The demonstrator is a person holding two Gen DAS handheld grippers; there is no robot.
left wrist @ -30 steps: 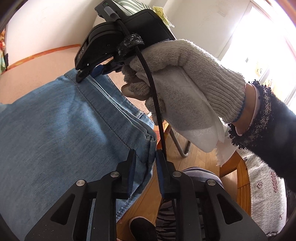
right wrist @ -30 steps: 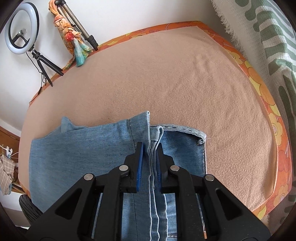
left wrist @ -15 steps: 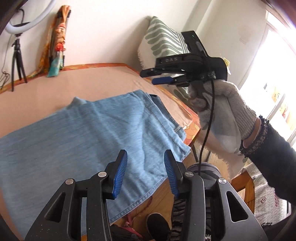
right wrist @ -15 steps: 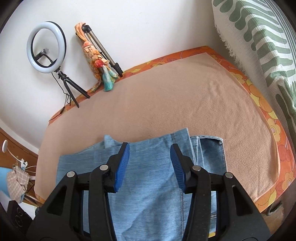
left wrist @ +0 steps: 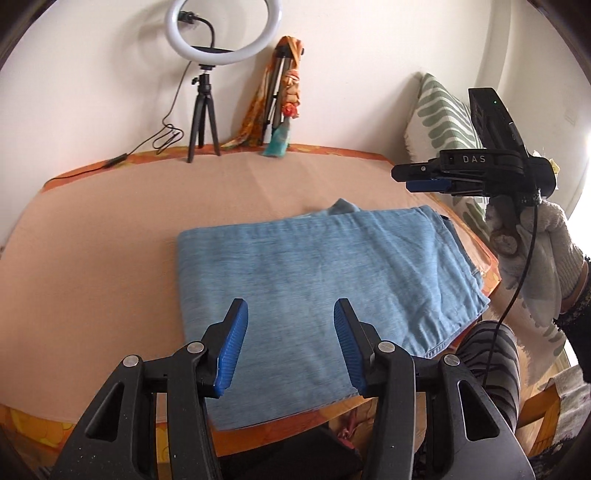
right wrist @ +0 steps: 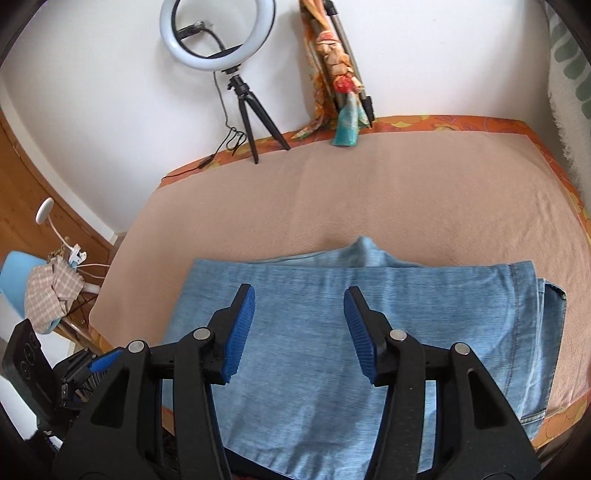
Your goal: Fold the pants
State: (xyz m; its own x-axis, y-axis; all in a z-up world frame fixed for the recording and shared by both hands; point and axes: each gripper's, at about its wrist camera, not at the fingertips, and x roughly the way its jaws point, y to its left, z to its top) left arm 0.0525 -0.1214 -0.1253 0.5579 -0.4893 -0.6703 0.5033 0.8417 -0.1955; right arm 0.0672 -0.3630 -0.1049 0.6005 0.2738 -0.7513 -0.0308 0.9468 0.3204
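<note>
Peach-coloured fleecy blanket (left wrist: 110, 229) spread over a counter (right wrist: 476, 123) edged in orange floral print, against a plain white wall. At the back, a ring light (left wrist: 221, 31) on a small black tripod and a folded tripod wrapped in a patterned scarf (right wrist: 338, 74); a green-and-white leaf-print cushion (left wrist: 443, 122) propped at the right edge.

Light blue denim pants (left wrist: 314, 280) folded into a broad, soft rectangle, lying flat on the blanket near the front edge, hem and stitched seams stacked at the right side, one small corner of cloth poking out behind.

Left tool (left wrist: 288, 343) hovering above the near part of the pants, ribbed blue pads parted about midway and opening, nothing gripped, denim only seen beneath the gap. Right tool (right wrist: 299, 332) likewise above the folded denim, jaws about half apart and widening, empty. In the left view, right tool (left wrist: 424, 179) seen side-on off the counter's right edge, held by a hand in a grey knit glove (left wrist: 532, 243) with a thin black cable hanging down.
</note>
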